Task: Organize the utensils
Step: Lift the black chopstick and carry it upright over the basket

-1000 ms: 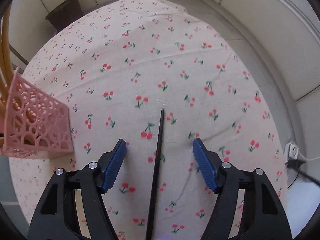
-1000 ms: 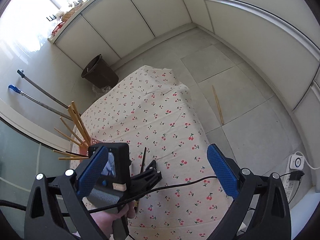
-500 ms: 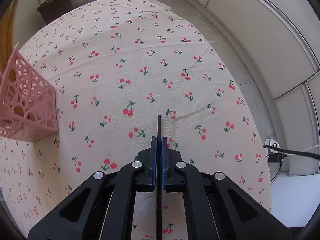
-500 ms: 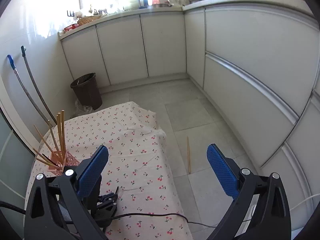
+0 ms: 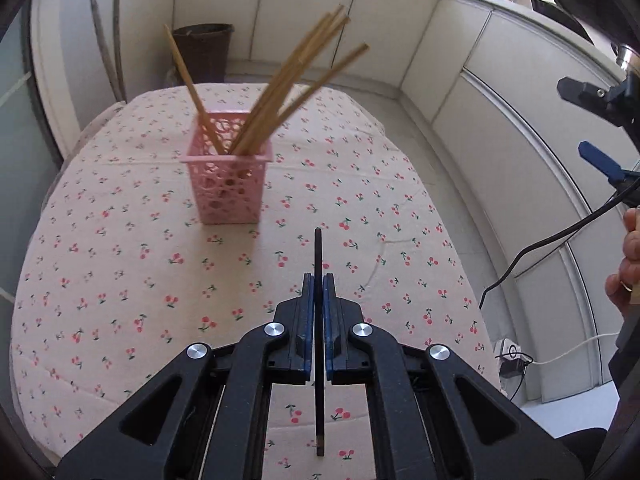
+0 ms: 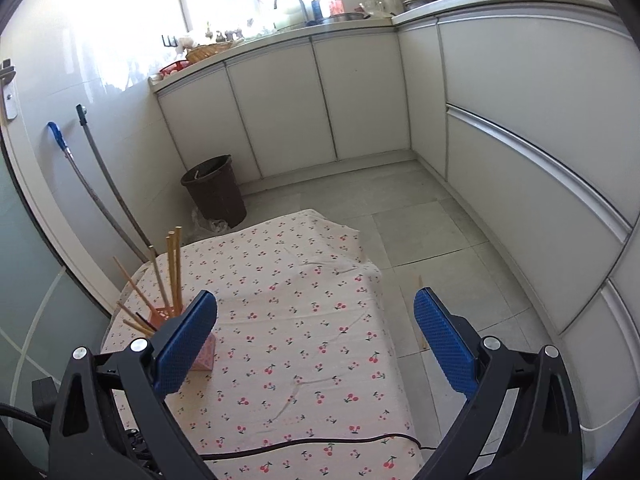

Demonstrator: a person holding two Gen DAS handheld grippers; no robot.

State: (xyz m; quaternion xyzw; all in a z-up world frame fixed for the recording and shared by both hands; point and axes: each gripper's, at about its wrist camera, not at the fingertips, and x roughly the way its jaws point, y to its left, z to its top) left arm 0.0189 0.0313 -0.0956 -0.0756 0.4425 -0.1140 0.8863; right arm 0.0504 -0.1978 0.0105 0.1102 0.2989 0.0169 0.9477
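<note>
Gripping a slim black chopstick [image 5: 318, 256], left tool [image 5: 318, 280] faces perforated pink basket [image 5: 228, 188].

My left gripper [image 5: 316, 284] has shiny black arms, round silver screws and thin blue pads. My right gripper [image 6: 316, 344] has bumpy blue pads [image 6: 444, 344] too. A black cable [image 6: 312, 446] runs at 6 o'clock. Bare fingers [image 5: 626, 264] show at 3 o'clock.

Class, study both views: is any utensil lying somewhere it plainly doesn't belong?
Yes. One wooden chopstick lies on the tiled floor just right of the table, mostly hidden behind the right tongs, while the other wooden chopsticks stand in the pink basket.
</note>
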